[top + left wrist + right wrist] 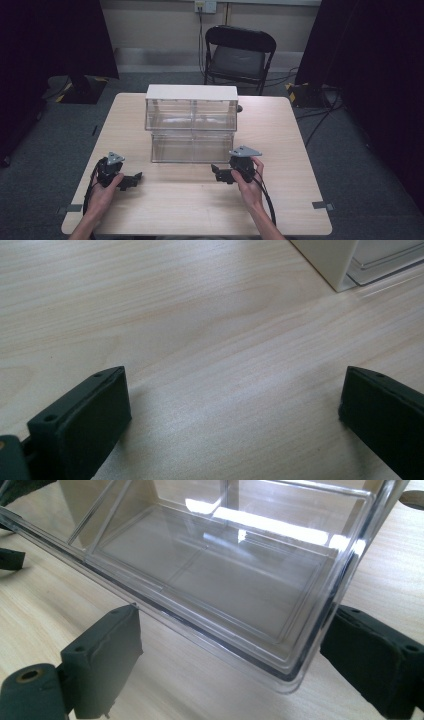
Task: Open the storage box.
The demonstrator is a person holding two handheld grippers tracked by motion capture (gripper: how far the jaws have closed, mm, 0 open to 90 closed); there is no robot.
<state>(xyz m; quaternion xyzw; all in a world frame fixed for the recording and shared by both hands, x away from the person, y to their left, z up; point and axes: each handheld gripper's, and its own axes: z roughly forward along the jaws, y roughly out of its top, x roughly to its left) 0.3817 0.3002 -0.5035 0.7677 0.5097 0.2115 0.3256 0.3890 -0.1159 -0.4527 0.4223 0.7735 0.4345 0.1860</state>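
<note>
Right gripper (216, 171), held in the person's right hand (248, 182), sits low at the near right corner of the clear drawer unit (191, 125) — in the right gripper view we see its two black jaws spread wide, one on either side of the corner of the lower clear drawer (235, 587), touching neither wall that we can make out. Left gripper (135, 179), in the left hand (103, 192), rests near the table's (280, 130) front left, well apart from the unit; we find its jaws likewise parted over bare wood, with only a white corner of the unit at the upper right of the left gripper view. We place the unit at mid-table — two clear tiers under a white top (191, 92). Beyond the far edge stands a black folding chair (239, 55) on grey carpet.
</note>
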